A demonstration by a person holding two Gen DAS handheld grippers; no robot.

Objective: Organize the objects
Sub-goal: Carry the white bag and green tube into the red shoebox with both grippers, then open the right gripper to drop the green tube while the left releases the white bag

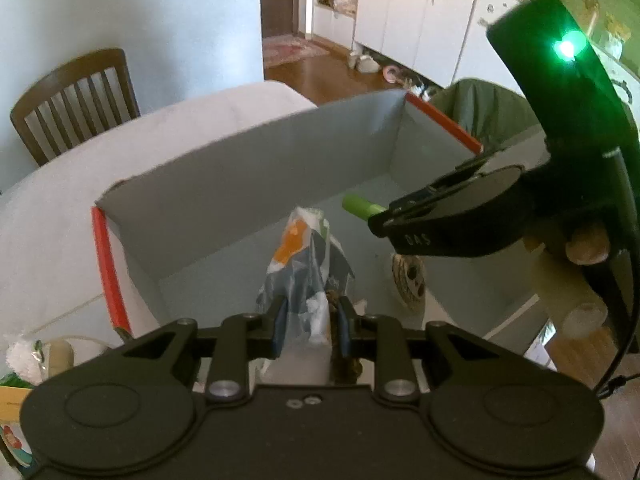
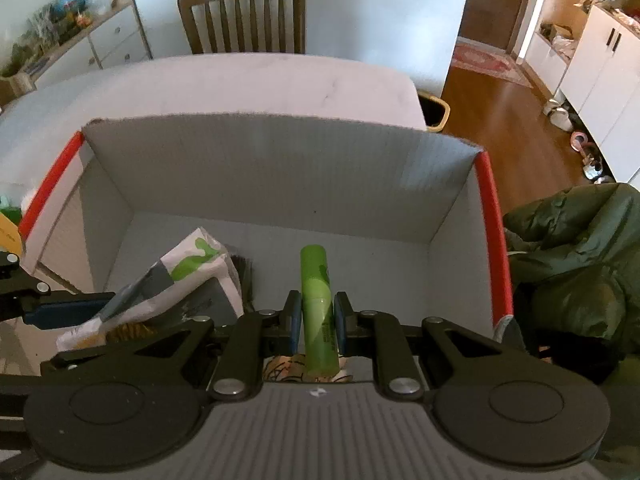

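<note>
My left hand-held gripper point(image 1: 308, 320) is clamping a packet point(image 1: 306, 256), my right hand-held gripper point(image 2: 316, 320) a green tube point(image 2: 316, 304), over the box point(image 2: 260, 160); crowding risks collision.

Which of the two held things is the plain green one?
The green tube, clamped in the right tool. The left tool holds a crinkly printed packet instead.

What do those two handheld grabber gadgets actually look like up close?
Both are matte black, with two round discs, silver pivot screws and angular linkage bars leading to jaws lined with blue pads. The left gripper has a plain black body; the right gripper has a ribbed grey one. Seen from the left camera, the right one carries a glowing green light and thin black cables.
</note>
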